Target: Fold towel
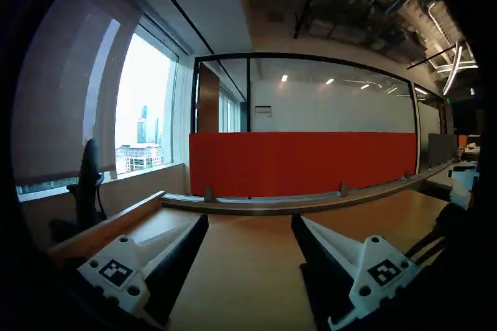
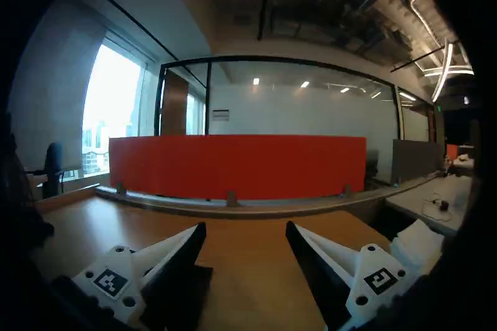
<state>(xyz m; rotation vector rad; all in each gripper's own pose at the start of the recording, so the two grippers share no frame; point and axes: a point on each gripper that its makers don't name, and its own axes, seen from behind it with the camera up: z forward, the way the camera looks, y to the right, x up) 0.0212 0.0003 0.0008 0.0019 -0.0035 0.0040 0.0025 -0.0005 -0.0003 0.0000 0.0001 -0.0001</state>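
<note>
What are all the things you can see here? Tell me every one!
Desk: one, brown wood, under both grippers.
Divider: one, red, along the desk's far edge.
Window: one, bright, far left.
Chair: one, dark, by the window.
White stack: one, maybe cloth, at the desk's right side.
Left gripper: one, white and black, open, over the desk.
Right gripper: one, white and black, open, over the desk.
</note>
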